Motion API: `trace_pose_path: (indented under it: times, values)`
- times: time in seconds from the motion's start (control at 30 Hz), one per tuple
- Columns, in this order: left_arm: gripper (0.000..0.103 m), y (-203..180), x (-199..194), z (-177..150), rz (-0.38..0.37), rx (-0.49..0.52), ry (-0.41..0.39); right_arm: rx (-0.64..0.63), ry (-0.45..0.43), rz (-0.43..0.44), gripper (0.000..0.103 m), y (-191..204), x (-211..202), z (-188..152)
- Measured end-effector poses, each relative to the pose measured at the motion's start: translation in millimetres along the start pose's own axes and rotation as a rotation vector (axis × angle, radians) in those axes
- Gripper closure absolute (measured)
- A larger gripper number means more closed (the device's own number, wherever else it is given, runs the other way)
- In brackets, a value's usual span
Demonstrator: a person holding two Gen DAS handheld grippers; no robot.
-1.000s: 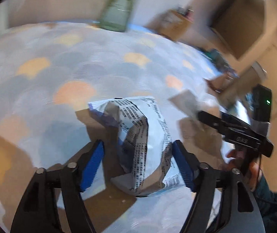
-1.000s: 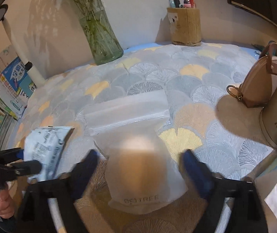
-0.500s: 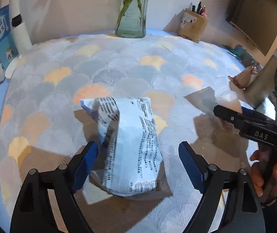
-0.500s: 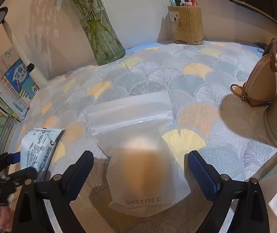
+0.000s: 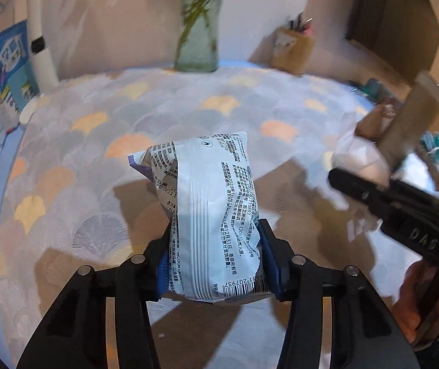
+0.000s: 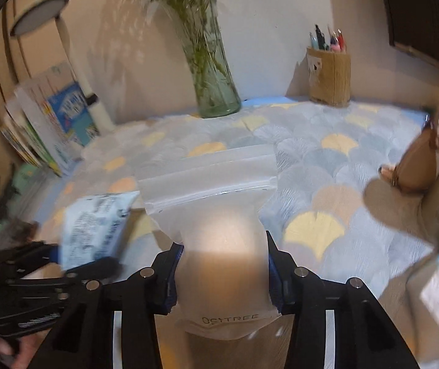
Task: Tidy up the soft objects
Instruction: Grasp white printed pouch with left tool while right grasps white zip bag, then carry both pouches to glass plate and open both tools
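White printed pack (image 5: 213, 215) pinched in left tongs (image 5: 214, 264), off the surface (image 5: 65, 160). Right tongs (image 6: 224, 273) clamp frosted zip bag (image 6: 216, 240), something beige inside. Vase (image 6: 213, 70), pen cup (image 6: 330, 77) at far edge.

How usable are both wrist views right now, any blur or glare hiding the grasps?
Left wrist: printed packet sharp between the jaws; vase and right gripper motion-smeared. Right wrist: frosted zip pouch readable, warm glow on it; packet and left gripper blurred. Strong fisheye bending, hard shadows on the tablecloth.
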State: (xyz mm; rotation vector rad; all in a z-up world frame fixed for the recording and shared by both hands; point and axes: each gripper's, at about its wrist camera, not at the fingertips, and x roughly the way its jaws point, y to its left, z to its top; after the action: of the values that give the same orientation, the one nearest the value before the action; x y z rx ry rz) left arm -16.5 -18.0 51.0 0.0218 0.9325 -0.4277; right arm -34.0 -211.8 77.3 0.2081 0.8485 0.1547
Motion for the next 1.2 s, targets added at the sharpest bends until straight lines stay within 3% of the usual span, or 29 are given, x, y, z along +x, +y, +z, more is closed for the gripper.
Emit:
trace_pose_path:
  times: [0.17,0.3,0.43,0.67,0.83,1.0,1.2]
  values:
    - [0.057,-33,-32,6,-0.105,0.036,-0.067,0.040,-0.038,0.015,0.058,-6,-41,4]
    - [0.057,-68,-58,15,-0.247,0.066,-0.094,0.039,-0.108,0.004,0.058,-10,-83,13]
    - [0.057,-113,-77,24,-0.316,0.147,-0.123,0.045,-0.138,-0.003,0.058,-23,-123,20]
    - [0.057,-213,-85,45,-0.396,0.306,-0.137,0.128,-0.208,-0.112,0.058,-84,-193,17]
    - [0.057,-294,-67,59,-0.497,0.375,-0.148,0.249,-0.312,-0.209,0.058,-161,-253,12]
    - [0.057,-368,-26,81,-0.487,0.406,-0.147,0.347,-0.307,-0.343,0.058,-252,-272,20]
    - [0.057,-428,19,105,-0.401,0.461,-0.165,0.375,-0.166,-0.384,0.058,-330,-239,50]
